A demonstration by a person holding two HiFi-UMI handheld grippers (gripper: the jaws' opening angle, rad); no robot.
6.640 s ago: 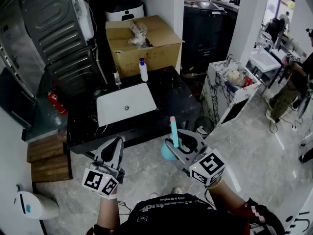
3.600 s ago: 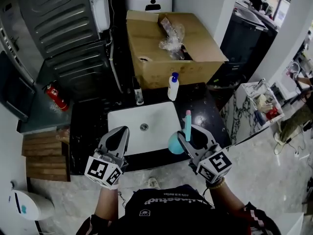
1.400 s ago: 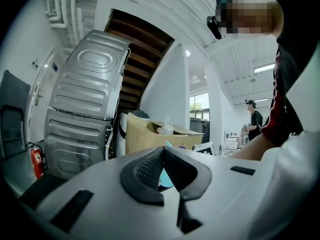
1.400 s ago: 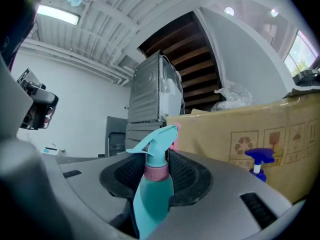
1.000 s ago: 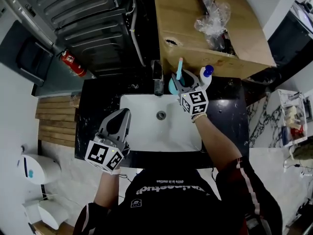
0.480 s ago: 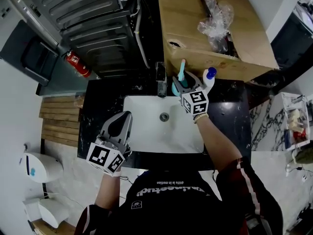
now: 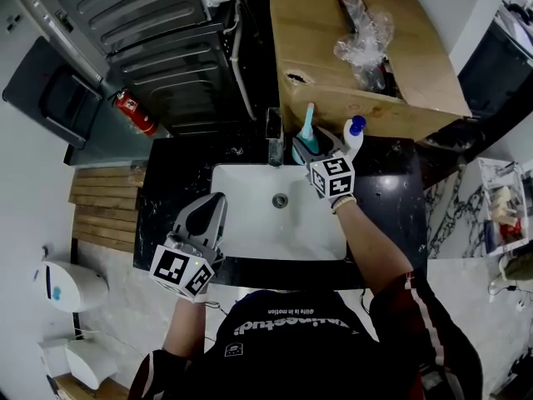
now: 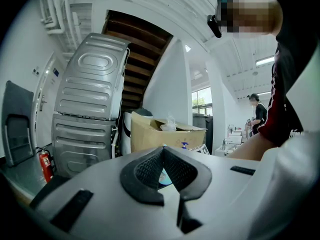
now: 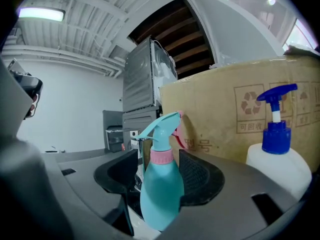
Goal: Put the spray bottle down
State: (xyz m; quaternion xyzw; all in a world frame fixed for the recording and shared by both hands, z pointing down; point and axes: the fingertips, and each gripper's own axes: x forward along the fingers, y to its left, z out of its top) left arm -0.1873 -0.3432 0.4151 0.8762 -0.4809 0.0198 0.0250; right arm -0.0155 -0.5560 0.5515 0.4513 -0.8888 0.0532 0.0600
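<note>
- The right arm reaches out long over the right side of the white sink [image 7: 250,232]. Its right gripper [image 7: 321,149] lies at the sink's far rim and points about level toward the wall side.
- The right gripper's jaws have just been opening and now stand wide apart. The teal spray bottle [image 9: 160,189] stands upright between them, with a clear gap at the left pad, so the pads are not pressing on it.
- The spray bottle is at the sink's far rim, just right of the faucet [image 7: 273,128]. Its foot is hidden behind the gripper's body.
- The left arm is bent close to the body. The left gripper [image 7: 210,212] hangs over the sink's near left corner, pointing level across the sink.
- The left gripper's pads meet at the tips with nothing between them.
- Count: two grippers, one spray bottle and one faucet.
- One white pump bottle [image 7: 351,134] with a blue top stands beyond the sink's far right corner, just right of the right gripper.
- One open cardboard box [image 7: 316,32] stands behind the sink's far rim, and one black counter [image 7: 391,198] surrounds the sink.
</note>
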